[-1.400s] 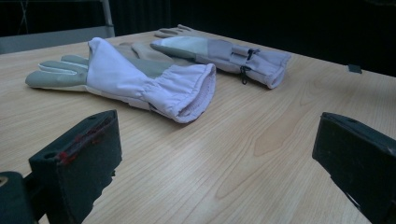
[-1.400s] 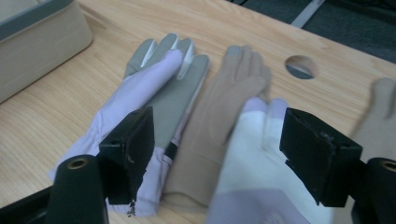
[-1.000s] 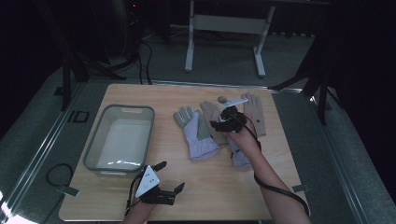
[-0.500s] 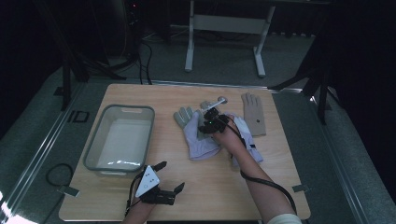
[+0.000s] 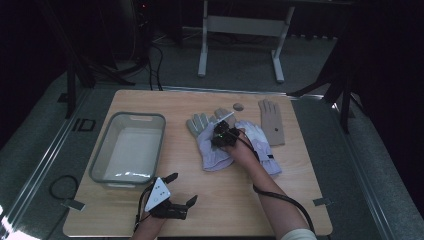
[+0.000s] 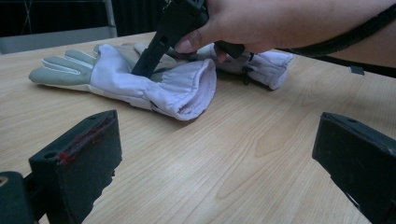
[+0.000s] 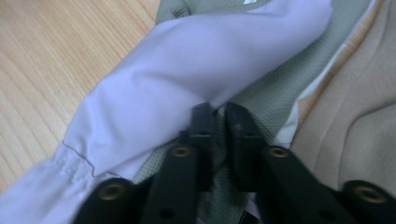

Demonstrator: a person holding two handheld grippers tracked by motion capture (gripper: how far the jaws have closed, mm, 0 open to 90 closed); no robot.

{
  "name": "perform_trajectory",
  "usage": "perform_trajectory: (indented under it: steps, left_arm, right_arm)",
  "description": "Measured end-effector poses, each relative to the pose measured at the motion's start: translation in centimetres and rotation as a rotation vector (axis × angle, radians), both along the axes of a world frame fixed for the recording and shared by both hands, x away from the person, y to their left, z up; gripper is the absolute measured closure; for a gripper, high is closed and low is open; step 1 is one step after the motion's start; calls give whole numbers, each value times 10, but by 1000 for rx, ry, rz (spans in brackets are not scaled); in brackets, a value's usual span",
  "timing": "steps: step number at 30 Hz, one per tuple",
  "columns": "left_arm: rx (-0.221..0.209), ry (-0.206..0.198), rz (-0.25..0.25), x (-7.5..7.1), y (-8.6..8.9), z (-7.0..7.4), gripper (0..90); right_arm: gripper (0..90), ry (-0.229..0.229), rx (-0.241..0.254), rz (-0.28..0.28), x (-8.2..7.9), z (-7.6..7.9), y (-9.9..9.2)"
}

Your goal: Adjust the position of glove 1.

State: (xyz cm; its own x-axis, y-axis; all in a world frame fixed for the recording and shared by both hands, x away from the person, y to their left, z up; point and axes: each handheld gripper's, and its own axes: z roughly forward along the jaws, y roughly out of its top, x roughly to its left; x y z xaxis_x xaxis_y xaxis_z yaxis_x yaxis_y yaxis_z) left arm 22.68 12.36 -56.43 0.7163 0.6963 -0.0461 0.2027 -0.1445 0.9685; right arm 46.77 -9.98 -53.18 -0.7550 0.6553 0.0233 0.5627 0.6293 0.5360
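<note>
A white glove with grey fingers [image 5: 206, 146] lies palm up at the table's middle, its cuff toward me. My right gripper [image 5: 220, 137] points down into its palm. The jaws have just been closing, and in the right gripper view the right gripper [image 7: 219, 112] is shut on a pinch of the glove's [image 7: 196, 70] fabric. From the left gripper view, that black gripper [image 6: 150, 55] presses into the glove [image 6: 182, 88] under a hand. My left gripper [image 5: 182, 188] rests near the front edge, open with nothing between its jaws [image 6: 215, 154].
A second white glove [image 5: 266, 152] lies just right of the first, partly under my forearm. A tan glove [image 5: 271, 122] and a small grey round thing [image 5: 238, 106] sit farther back. A clear plastic bin [image 5: 127, 116] stands at the left on the wooden table [image 5: 225, 205].
My right hand has come left and down from beside the tan glove onto the white glove, and its jaws have closed. The left gripper has stayed put.
</note>
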Motion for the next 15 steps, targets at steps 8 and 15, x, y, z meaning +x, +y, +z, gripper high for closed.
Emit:
perform_trajectory:
  steps: [8,15]
  left_arm:
    - [-4,8,-2,1,0,0,14]
    - [-1,5,2,1,0,0,14]
  right_arm:
    - [895,5,130,-106,-13,13,-4]
    - [895,-21,268,-170,-36,45,-17]
